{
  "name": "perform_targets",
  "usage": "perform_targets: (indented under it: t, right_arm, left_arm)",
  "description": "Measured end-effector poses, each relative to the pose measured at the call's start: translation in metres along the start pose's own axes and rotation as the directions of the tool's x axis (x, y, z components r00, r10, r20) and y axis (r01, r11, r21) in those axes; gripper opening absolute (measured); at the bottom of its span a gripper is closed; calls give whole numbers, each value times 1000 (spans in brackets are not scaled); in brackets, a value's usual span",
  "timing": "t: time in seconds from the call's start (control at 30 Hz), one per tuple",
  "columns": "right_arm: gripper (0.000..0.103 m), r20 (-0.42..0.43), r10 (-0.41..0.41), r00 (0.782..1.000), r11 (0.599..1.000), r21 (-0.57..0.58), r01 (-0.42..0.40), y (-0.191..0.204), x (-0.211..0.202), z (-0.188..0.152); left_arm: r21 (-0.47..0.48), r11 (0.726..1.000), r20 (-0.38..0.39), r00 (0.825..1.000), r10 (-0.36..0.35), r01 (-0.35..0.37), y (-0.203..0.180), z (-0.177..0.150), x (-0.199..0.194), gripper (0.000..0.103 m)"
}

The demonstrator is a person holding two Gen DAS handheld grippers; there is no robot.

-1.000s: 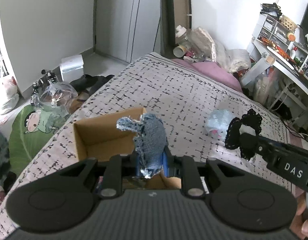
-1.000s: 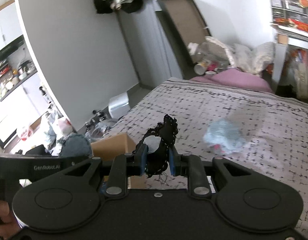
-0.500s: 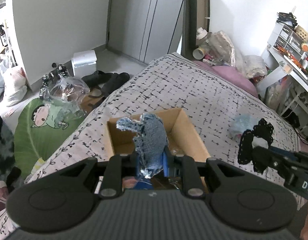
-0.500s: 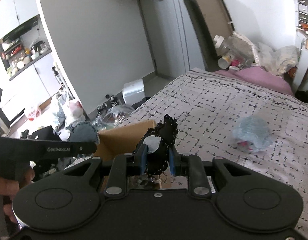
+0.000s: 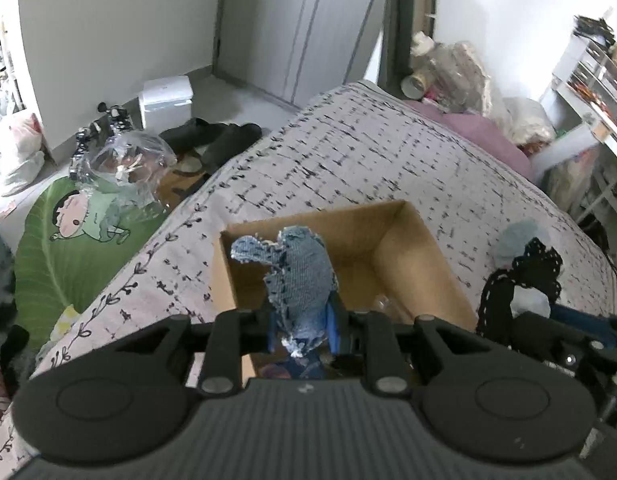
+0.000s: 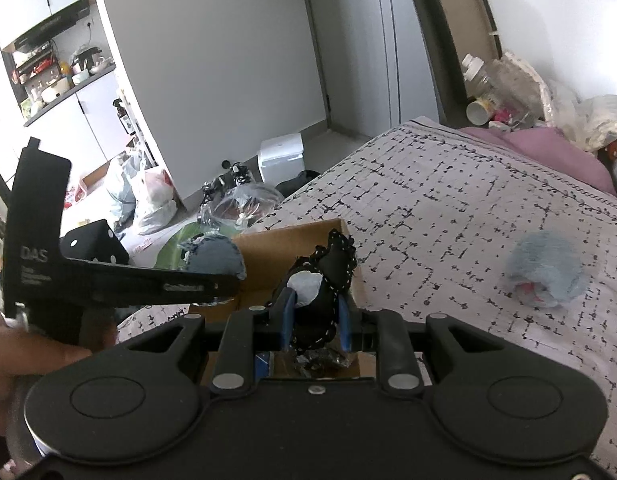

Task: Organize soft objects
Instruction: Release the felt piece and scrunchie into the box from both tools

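My left gripper (image 5: 302, 330) is shut on a blue denim soft piece (image 5: 298, 280) and holds it over the open cardboard box (image 5: 424, 264) on the bed. My right gripper (image 6: 316, 320) is shut on a black lace-edged soft piece with a white patch (image 6: 328, 276), held above the box's near right corner (image 6: 292, 236). That black piece also shows at the right of the left wrist view (image 5: 520, 284). The denim piece shows in the right wrist view (image 6: 212, 258). A light blue fluffy soft object (image 6: 546, 268) lies on the bed to the right of the box.
The bed has a grey patterned cover (image 5: 388, 160) and a pink pillow (image 5: 484, 136) at its far end. Bags, shoes and a white box (image 5: 166, 100) lie on the floor left of the bed. A desk with shelves (image 5: 600, 92) stands at the right.
Both grippers have moved left and closer over the box with their pieces still held. The box now lies directly beneath them.
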State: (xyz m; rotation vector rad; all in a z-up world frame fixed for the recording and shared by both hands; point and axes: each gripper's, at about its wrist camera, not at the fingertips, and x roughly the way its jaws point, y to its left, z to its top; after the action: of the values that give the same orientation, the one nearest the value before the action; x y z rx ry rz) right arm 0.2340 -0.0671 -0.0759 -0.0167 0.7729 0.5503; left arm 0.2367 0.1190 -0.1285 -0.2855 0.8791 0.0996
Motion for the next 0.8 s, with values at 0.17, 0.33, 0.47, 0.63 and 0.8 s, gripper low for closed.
perform_targets:
  t: [0.17, 0.33, 0.47, 0.63, 0.8]
  right_arm:
    - [23, -18, 4, 1000, 1000, 5, -4, 2, 12, 4]
    - [24, -32, 14, 999, 1000, -1, -14, 4, 22, 6]
    - [24, -43, 18, 999, 1000, 4, -18, 3, 30, 9]
    - [24, -39, 40, 998, 999, 32, -39, 2, 34, 14]
    - [26, -33, 81, 996, 996, 51, -79, 5, 41, 22]
  left_arm:
    - [-12, 1000, 10, 1000, 13, -13, 1, 2, 4, 46]
    - [-67, 998, 24, 1000, -6, 7, 5, -4, -2, 52]
    - [-84, 996, 39, 999, 17, -14, 5, -6, -15, 59]
    - [-80, 995, 97, 993, 65, -57, 8, -6, -39, 65]
    - [-95, 992, 120, 988, 96, -85, 18, -4, -53, 69]
